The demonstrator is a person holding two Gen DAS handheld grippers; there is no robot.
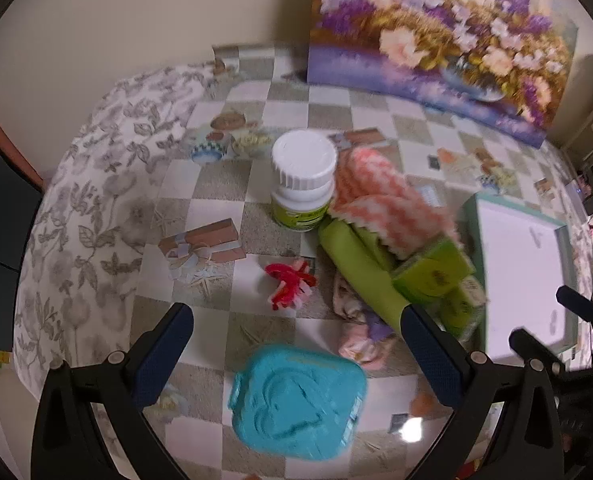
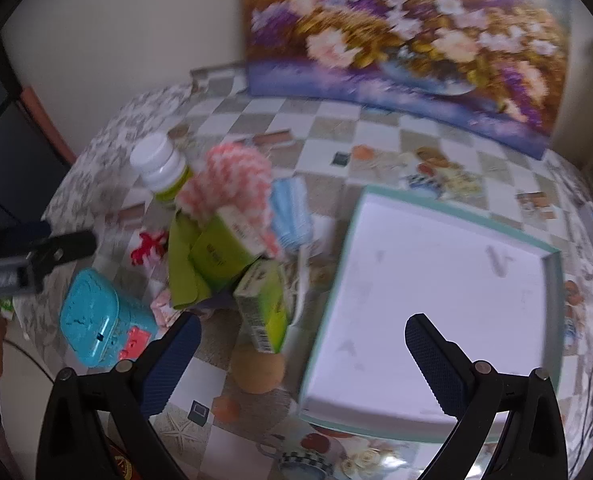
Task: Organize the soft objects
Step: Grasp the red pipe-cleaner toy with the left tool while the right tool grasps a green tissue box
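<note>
A pink-and-white knitted cloth [image 1: 384, 208] [image 2: 232, 184] lies on a heap with a green cloth [image 1: 360, 268] [image 2: 180, 264]. Beside the heap are a red fluffy piece [image 1: 290, 284] [image 2: 150, 248], a pale patterned cloth [image 1: 360, 332] and blue face masks [image 2: 292, 216]. A white tray with a teal rim [image 1: 472, 216] [image 2: 552, 280] sits to the right. My left gripper [image 1: 296, 320] is open above the table, just short of the red piece. Also open, my right gripper [image 2: 302, 332] hovers over the tray's near-left corner. Neither holds anything.
A white-capped bottle [image 1: 302, 184] [image 2: 160, 168] stands behind the heap. Green cartons [image 1: 432, 272] [image 2: 264, 308] lean on it. A teal plastic box [image 1: 296, 400] [image 2: 92, 320] is near me, with a cork ball [image 2: 258, 368] by the tray. A flower painting [image 1: 436, 40] leans on the back wall.
</note>
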